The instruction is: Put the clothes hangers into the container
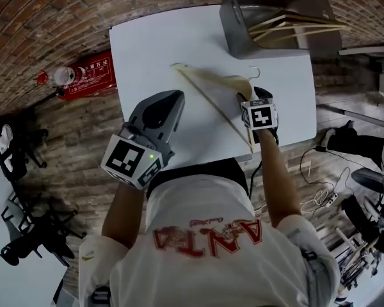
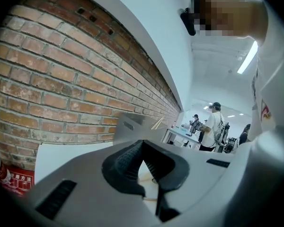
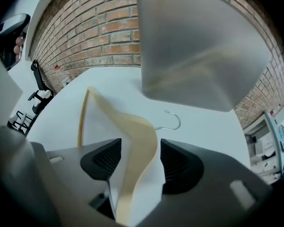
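Observation:
A pale wooden hanger (image 1: 211, 77) with a metal hook (image 1: 255, 72) lies flat on the white table (image 1: 153, 37). My right gripper (image 1: 255, 96) points steeply down over the hanger's right arm. In the right gripper view the hanger (image 3: 132, 136) runs between the two pads with gaps on both sides, so this gripper (image 3: 137, 148) is open. The grey container (image 1: 237, 18) stands at the table's far right with other wooden hangers (image 1: 294, 27) inside. My left gripper (image 1: 177, 94) hovers over the table's near left part, its tips (image 2: 142, 143) touching, holding nothing.
A red fire-extinguisher box (image 1: 89, 75) sits on the brick floor left of the table. Black stands (image 1: 25, 229) are at lower left, cables (image 1: 320, 197) and gear at right. The container (image 3: 203, 56) looms just beyond the hanger. People (image 2: 213, 126) stand far off.

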Action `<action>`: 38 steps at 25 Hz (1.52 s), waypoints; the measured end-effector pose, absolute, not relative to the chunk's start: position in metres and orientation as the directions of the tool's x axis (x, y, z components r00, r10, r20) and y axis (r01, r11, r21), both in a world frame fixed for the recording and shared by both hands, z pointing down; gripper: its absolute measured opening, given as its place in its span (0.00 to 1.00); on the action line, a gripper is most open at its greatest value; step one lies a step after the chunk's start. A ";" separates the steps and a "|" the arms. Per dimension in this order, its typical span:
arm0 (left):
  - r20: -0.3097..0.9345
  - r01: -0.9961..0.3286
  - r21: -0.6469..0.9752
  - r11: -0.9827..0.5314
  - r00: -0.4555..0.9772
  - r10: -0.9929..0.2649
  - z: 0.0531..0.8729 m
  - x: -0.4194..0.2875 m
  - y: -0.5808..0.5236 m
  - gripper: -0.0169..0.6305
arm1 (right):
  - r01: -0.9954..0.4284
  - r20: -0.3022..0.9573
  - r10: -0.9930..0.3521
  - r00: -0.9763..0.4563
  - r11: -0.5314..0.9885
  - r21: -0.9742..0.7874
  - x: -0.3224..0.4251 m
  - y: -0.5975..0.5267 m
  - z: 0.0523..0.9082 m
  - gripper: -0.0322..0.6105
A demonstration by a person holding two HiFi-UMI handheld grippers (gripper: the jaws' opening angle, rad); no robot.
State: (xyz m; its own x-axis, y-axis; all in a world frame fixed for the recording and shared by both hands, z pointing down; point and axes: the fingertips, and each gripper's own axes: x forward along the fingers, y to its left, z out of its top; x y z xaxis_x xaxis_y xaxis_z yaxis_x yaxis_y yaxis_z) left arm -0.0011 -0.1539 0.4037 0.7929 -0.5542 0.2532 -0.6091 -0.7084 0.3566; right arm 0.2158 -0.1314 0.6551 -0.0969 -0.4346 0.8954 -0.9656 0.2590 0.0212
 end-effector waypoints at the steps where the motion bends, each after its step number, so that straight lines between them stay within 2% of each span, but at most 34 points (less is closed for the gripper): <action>1: 0.257 -0.607 0.365 -0.706 0.794 -0.550 0.405 -0.001 -0.155 0.04 | -0.967 0.897 -0.431 -0.095 0.254 0.020 0.217 -0.132 0.660 0.41; 10: 0.268 -0.594 0.399 -0.699 0.804 -0.531 0.411 -0.003 -0.158 0.04 | -0.979 0.905 -0.410 -0.113 0.201 -0.030 0.225 -0.136 0.676 0.44; 18: 0.260 -0.585 0.404 -0.703 0.810 -0.525 0.410 0.001 -0.160 0.04 | -0.976 0.905 -0.409 -0.117 0.216 -0.029 0.223 -0.137 0.676 0.36; 32: 0.232 -0.567 0.391 -0.725 0.823 -0.518 0.394 0.001 -0.149 0.04 | -0.947 0.767 -0.640 -0.052 0.275 0.165 0.215 -0.134 0.598 0.34; 38: 0.207 -0.536 0.381 -0.753 0.843 -0.496 0.383 0.006 -0.140 0.04 | -0.937 0.688 -0.725 -0.002 0.242 0.252 0.220 -0.119 0.550 0.34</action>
